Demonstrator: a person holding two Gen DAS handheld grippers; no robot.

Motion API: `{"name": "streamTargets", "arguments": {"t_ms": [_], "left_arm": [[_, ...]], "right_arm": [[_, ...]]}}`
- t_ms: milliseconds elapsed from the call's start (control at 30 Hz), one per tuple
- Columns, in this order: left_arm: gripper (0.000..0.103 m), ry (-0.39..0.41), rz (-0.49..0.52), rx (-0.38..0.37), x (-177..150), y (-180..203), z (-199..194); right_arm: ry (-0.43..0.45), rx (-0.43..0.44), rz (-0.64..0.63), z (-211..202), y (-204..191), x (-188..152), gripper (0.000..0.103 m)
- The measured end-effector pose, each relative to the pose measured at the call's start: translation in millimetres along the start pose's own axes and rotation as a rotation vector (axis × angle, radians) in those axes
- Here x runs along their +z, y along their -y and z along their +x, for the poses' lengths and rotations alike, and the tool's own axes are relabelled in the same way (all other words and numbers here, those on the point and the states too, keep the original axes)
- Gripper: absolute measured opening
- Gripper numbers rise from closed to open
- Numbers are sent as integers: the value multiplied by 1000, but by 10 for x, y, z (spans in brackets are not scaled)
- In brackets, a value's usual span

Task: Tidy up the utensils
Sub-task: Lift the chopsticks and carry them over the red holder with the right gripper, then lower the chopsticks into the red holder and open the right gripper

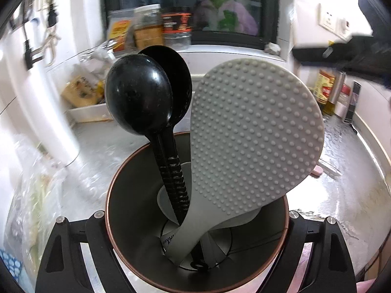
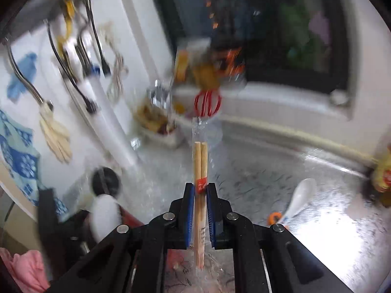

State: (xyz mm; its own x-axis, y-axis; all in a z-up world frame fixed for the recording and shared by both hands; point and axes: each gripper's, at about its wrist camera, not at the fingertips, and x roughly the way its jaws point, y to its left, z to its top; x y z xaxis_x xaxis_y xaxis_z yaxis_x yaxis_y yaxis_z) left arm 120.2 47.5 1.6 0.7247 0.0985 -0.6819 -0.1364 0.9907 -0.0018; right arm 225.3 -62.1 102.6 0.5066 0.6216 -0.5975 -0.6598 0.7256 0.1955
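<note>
In the left wrist view, a dark cup holding two black ladles and a grey rice paddle is gripped by the left tool. In the right wrist view, wrapped wooden chopsticks are clamped in the right tool above the table, where a white spoon is seen near its right edge.

Your cup is a round holder, dark grey inside with a copper-coloured rim, and it sits upright between the left tongs, whose arms press its sides. Two black ladles stand in it, handles down and bowls up, one nested behind the other, leaning to the left. Just right of them a grey rice paddle with a dimpled face stands handle down, tilting right over the rim. Your chopsticks, a pale wooden pair in a clear wrapper with a red label, are clamped between the right tongs, pointing away. A white spoon lies on the tabletop, near right.
</note>
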Motion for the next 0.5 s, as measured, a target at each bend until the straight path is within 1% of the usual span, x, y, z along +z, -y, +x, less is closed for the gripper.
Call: {"name": "streamTargets", "arguments": {"t_ms": [100,200,300,367,433,500], "left_arm": [[90,1,27,-22,60,98,53],[90,18,77,-19,130,219,87],[90,19,101,-52,155,318,132],[90,25,119,-60,162,381,141],[90,16,113,-97,179,382,169],[90,18,111,-102,187,386,175]], "right_arm": [[78,-24,-2,-346,-8,81,11],[134,-22,-26,-631,-76,225,11],[195,16,-63,-917,-187,430,11],[237,50,-99,-1073,-301,610,11],[267,70,-130,-1204,-418,744,11],[292,100,-161,-1301,-537,847,11]]}}
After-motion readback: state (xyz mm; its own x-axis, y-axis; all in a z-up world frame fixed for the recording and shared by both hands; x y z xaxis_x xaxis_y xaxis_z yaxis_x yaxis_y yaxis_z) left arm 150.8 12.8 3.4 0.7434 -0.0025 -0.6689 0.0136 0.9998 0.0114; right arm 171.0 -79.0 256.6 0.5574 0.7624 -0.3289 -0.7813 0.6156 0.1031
